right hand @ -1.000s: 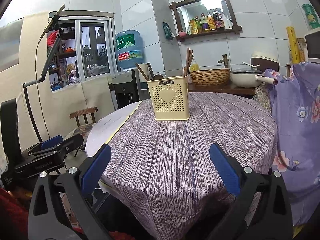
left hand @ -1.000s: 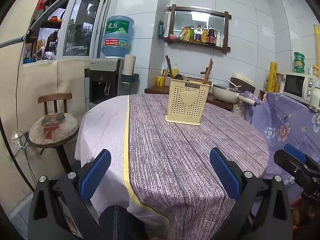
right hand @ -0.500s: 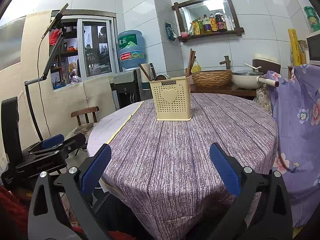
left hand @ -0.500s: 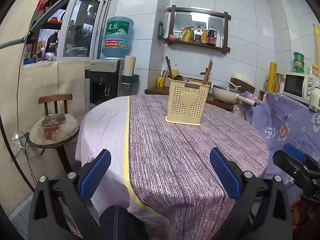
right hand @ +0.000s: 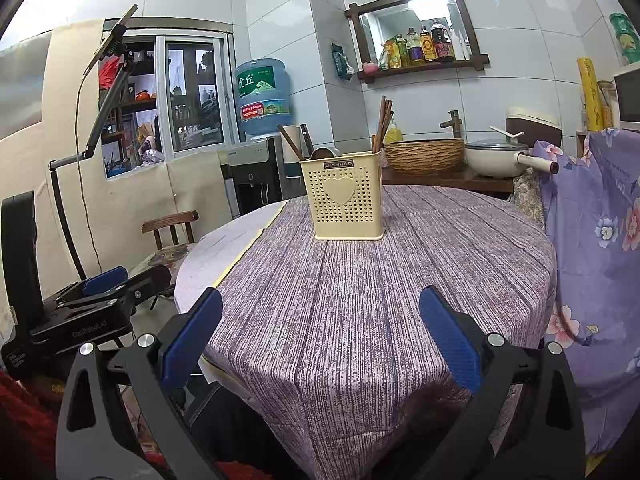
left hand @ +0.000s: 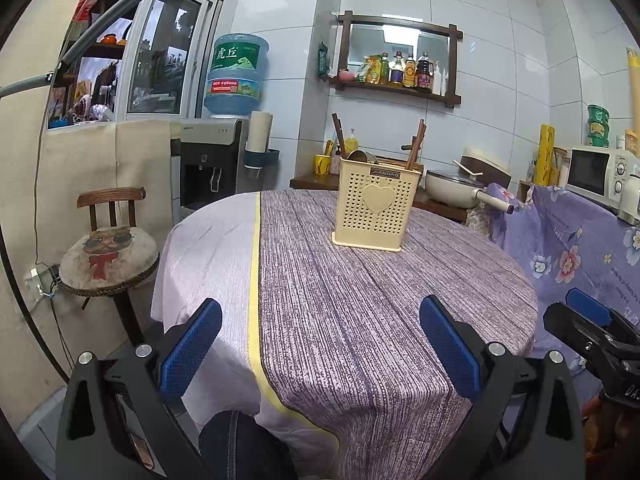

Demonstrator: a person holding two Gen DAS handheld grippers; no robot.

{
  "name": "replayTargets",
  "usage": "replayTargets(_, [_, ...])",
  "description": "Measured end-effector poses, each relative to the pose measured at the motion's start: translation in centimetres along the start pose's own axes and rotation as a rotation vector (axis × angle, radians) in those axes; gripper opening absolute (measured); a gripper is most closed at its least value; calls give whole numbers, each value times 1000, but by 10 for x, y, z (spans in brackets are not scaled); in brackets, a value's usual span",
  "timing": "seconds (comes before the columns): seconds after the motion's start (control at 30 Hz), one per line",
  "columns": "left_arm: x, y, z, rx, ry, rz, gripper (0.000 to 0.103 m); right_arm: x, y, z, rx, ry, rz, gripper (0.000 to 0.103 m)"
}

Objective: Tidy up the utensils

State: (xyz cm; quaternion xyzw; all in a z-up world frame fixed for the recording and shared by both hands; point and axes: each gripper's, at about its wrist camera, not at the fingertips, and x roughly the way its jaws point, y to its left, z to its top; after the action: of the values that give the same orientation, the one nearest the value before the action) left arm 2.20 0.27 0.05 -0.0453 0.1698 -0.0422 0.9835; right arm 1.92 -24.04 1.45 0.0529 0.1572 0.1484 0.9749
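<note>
A cream perforated utensil holder (left hand: pixel 375 209) (right hand: pixel 343 199) with a heart on its front stands upright on the round table, far from both grippers. Brown chopsticks (left hand: pixel 415 144) (right hand: pixel 383 124) and other utensil handles (right hand: pixel 292 143) stick out of its top. My left gripper (left hand: pixel 320 350) hovers open over the table's near edge with nothing between its blue pads. My right gripper (right hand: pixel 320 338) is also open and empty at the near edge. Each gripper shows at the side of the other's view: the right gripper (left hand: pixel 588 326), the left gripper (right hand: pixel 108 286).
The purple striped tablecloth (left hand: pixel 360 300) covers the table. A wooden chair (left hand: pixel 108 248) with a cat cushion stands left. A water dispenser (left hand: pixel 212 168), a counter with a pan (left hand: pixel 452 192) and a wicker basket (right hand: pixel 424 154) lie behind. A floral cloth (right hand: pixel 600 240) hangs right.
Both views have shifted only slightly; the holder sits a little lower and nearer in the right wrist view. Both grippers stay open and empty.
</note>
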Motion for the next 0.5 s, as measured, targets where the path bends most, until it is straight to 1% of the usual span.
replayTargets(0.5, [-1,-1,-1,-4,-1,8,98,2,-1,0,4,3,-8,97])
